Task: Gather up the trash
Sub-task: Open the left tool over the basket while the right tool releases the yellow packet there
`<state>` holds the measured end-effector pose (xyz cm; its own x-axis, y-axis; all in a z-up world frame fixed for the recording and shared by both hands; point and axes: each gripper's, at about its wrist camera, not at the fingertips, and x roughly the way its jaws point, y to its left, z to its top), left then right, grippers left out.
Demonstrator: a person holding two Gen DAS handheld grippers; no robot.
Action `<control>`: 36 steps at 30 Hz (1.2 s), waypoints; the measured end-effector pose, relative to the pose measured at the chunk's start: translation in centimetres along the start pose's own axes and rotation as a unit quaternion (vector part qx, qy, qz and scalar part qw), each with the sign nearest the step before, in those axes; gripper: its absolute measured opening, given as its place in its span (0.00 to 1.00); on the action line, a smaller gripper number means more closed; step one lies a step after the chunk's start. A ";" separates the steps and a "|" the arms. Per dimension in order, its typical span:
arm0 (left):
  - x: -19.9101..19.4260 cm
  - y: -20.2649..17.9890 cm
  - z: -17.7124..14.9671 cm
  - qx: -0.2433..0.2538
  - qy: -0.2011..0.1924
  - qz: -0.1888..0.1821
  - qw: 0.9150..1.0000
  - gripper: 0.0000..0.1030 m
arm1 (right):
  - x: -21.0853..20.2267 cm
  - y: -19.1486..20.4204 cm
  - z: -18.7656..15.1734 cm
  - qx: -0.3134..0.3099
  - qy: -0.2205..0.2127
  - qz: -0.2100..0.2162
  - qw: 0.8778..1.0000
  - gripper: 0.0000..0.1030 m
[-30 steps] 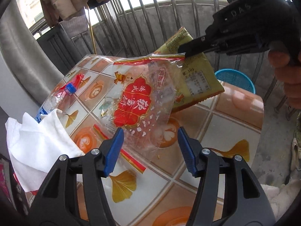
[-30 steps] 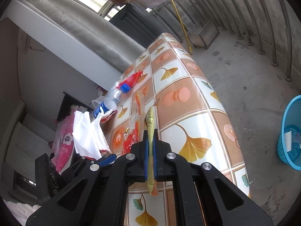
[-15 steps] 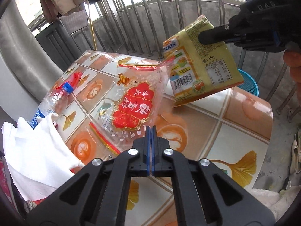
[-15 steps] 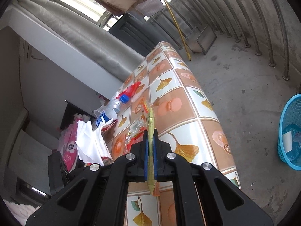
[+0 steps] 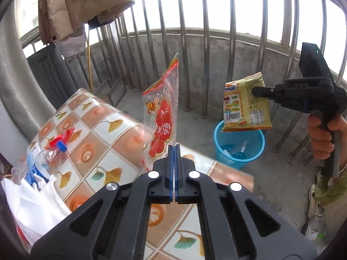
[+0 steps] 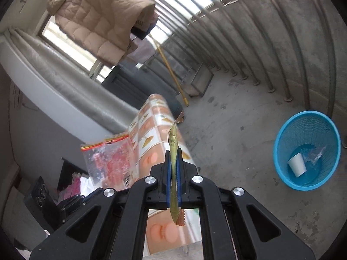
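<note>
the clear wrapper with red print [image 5: 161,117] stands up from the left gripper [image 5: 174,151], whose blue pads are pressed together on its lower edge; it hangs in the air above the near edge of the table [image 5: 104,130], touching nothing else. in the right wrist view the same wrapper [image 6: 110,162] shows broadside, left of the right gripper's fingers. the yellow snack packet [image 5: 247,105] is clamped in the right gripper [image 5: 258,92], whose closed tips bite its upper right part, so the packet hangs flat toward the left camera, barcode low on its face. from the right wrist view the packet [image 6: 174,173] is seen edge-on, a thin gold strip pinched between the blue pads of the right gripper [image 6: 173,158], with its serrated end sticking out below them. in the left view the packet hangs in front of the blue basket [image 5: 238,149], which stands on the concrete floor beyond the table's far corner; whether it is directly over the rim i cannot tell. in the right view the basket [image 6: 279,151] sits well off to the right and holds a white cup [image 6: 297,166] and a scrap of clear plastic [image 6: 314,155]. on the table lie a plastic bottle with a blue cap [image 5: 43,160], a red scrap [image 5: 61,139] just beside the cap, and a white cloth [image 5: 36,203] at the near left. a beige padded jacket [image 5: 84,4] hangs above, by the metal railing [image 5: 206,43].
</note>
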<state>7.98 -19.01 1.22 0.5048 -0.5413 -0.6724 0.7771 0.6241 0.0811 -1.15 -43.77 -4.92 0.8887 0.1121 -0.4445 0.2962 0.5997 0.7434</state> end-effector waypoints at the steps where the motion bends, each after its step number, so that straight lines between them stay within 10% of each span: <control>1: 0.3 -0.7 0.8 0.002 -0.002 -0.013 1.000 0.00 | -0.8 -1.1 0.2 0.009 -0.012 -0.014 1.000 0.04; 7: 5.2 -5.3 5.4 -0.003 0.030 -0.115 0.993 0.00 | -3.6 -8.1 0.3 0.072 -0.048 -0.102 0.991 0.04; 15: 17.6 -11.8 8.2 -0.059 0.156 -0.251 0.954 0.00 | -2.4 -17.0 -0.9 0.142 -0.035 -0.189 0.971 0.05; 20: 24.4 -16.0 8.3 -0.053 0.198 -0.244 0.948 0.02 | -0.3 -22.2 -0.8 0.178 -0.034 -0.214 0.960 0.05; 25: 28.7 -17.8 8.3 -0.073 0.201 -0.211 0.954 0.44 | 2.9 -27.8 -0.9 0.226 -0.012 -0.252 0.941 0.31; 36: 24.6 -15.4 8.9 -0.082 0.152 -0.218 0.961 0.68 | 1.8 -26.5 -1.9 0.205 -0.020 -0.295 0.933 0.53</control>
<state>11.82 -47.01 -10.02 -0.0076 -0.5969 -0.8023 0.8078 0.4692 -0.3568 -8.03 -57.93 -26.39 0.5386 -0.1762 -0.8240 0.8396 0.1939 0.5074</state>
